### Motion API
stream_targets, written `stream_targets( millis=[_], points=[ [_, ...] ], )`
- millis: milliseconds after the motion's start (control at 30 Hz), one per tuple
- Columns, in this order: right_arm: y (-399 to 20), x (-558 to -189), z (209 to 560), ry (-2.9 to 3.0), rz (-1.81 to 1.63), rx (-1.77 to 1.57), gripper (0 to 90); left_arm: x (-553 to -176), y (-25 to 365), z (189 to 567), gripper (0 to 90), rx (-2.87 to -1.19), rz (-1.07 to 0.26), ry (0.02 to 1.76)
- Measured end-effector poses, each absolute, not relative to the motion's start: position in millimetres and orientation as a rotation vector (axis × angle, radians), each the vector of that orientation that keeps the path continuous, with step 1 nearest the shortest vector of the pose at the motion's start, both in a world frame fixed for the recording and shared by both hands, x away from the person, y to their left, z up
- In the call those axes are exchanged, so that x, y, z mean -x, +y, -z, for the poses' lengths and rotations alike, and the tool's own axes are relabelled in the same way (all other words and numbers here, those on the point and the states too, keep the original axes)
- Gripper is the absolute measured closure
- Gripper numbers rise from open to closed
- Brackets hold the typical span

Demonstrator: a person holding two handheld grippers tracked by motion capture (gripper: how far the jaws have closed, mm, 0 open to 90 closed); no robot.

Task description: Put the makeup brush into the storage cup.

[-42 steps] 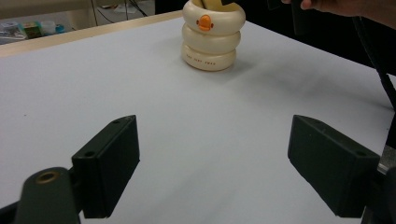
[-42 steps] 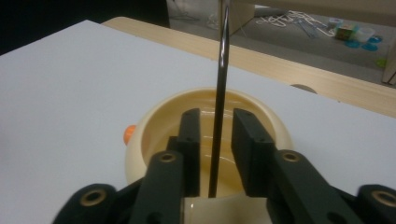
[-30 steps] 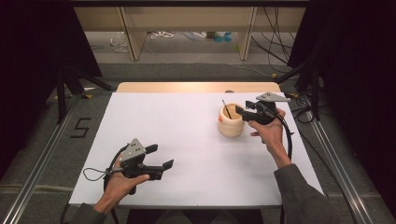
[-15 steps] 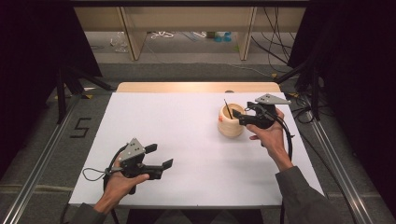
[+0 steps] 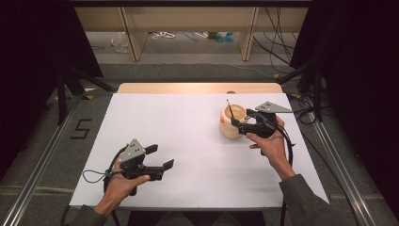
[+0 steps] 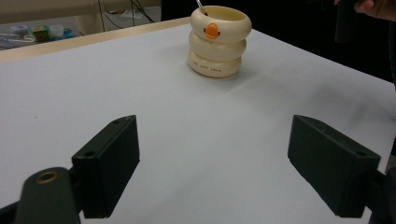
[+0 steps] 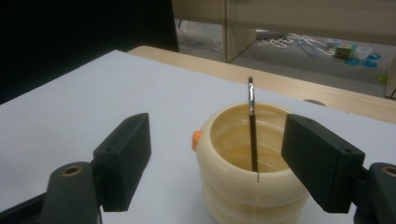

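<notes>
Patience suits this reach: my right tongs (image 7: 217,161) hang apart at the cream ringed pot (image 5: 233,121) near the worktop's far right corner, so I'd centre on its thin upright brush (image 7: 252,130) before squeezing, left tongs (image 5: 159,157) idle, spread.

Cream ribbed cup (image 5: 232,122) upright, thin dark stick (image 7: 252,135), perhaps a brush, inside

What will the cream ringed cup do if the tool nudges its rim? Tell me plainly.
The cup looks squat and wide-based, so it would probably slide rather than tip. Its smooth, rounded rings may slip under the pads. The thin brush leaning inside would likely shift.
</notes>
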State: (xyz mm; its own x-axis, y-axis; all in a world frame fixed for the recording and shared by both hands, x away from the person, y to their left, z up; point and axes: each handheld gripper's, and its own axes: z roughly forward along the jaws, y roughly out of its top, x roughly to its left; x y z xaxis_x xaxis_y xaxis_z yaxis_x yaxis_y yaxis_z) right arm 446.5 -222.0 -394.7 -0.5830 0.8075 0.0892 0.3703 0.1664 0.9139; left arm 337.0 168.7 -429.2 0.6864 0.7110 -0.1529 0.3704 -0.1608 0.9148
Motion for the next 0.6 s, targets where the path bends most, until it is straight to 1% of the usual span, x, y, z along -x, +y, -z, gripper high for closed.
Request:
stream_targets(
  millis=[100,600],
  points=[
    [-220,-442,397,2.032,-1.425,-1.125,22.1,-337,169,429,16.2,-1.773,-0.38,0.865],
    [-212,-421,399,2.05,-1.424,-1.099,17.0,-337,171,428,16.2,-1.776,-0.391,0.857]
  ],
)
